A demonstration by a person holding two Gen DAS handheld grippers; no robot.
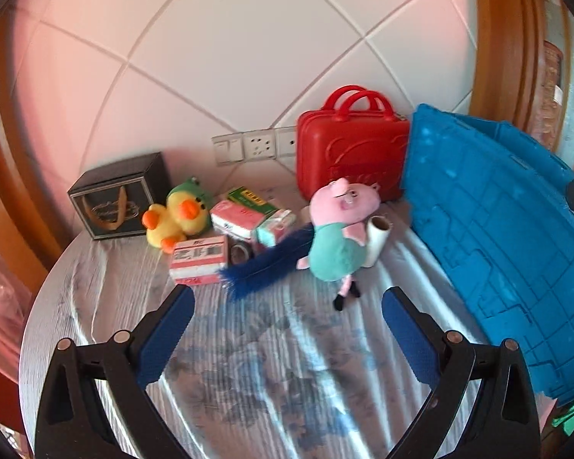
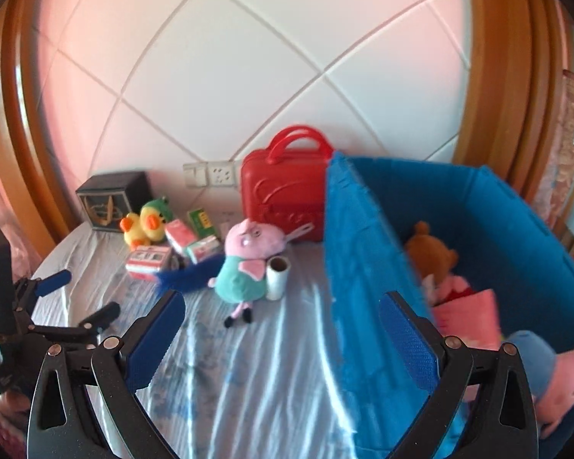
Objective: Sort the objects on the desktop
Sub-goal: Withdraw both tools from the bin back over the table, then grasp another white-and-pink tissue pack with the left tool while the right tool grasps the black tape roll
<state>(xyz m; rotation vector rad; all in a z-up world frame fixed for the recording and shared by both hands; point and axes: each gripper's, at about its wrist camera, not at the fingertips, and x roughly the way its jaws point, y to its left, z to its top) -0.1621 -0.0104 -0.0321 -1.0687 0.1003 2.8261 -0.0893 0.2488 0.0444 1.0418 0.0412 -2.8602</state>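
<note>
Surface: round table (image 1: 107,287) under a pale wrinkled cloth, set against a white tiled wall with sockets (image 1: 258,145).

Back row: dark box (image 1: 114,199) at left; red case (image 1: 348,149) upright against the wall, just left of the blue bin (image 1: 497,237).

Middle cluster: duck plush (image 1: 176,218) beside the dark box; pink-and-white box (image 1: 199,260) in front of it; green box (image 1: 250,199), pink packet (image 1: 235,218) and a small tissue pack (image 1: 277,225) huddled together; tape roll (image 1: 241,254) among them, partly hidden.

Centre: pig plush (image 1: 336,229) in a teal top, lying on the cloth with a white roll (image 1: 377,241) touching its right side; blue brush (image 1: 268,267) lying from its left side toward the pink-and-white box.

Bin contents, right wrist view: brown bear plush (image 2: 430,252), a pink item (image 2: 467,306), and another pig plush (image 2: 555,375) at the near edge.

Left gripper (image 1: 287,340): fingers wide apart, holding nothing, above bare cloth short of the pig plush.

Right gripper (image 2: 283,348): fingers wide apart, holding nothing, straddling the bin's near wall.
</note>
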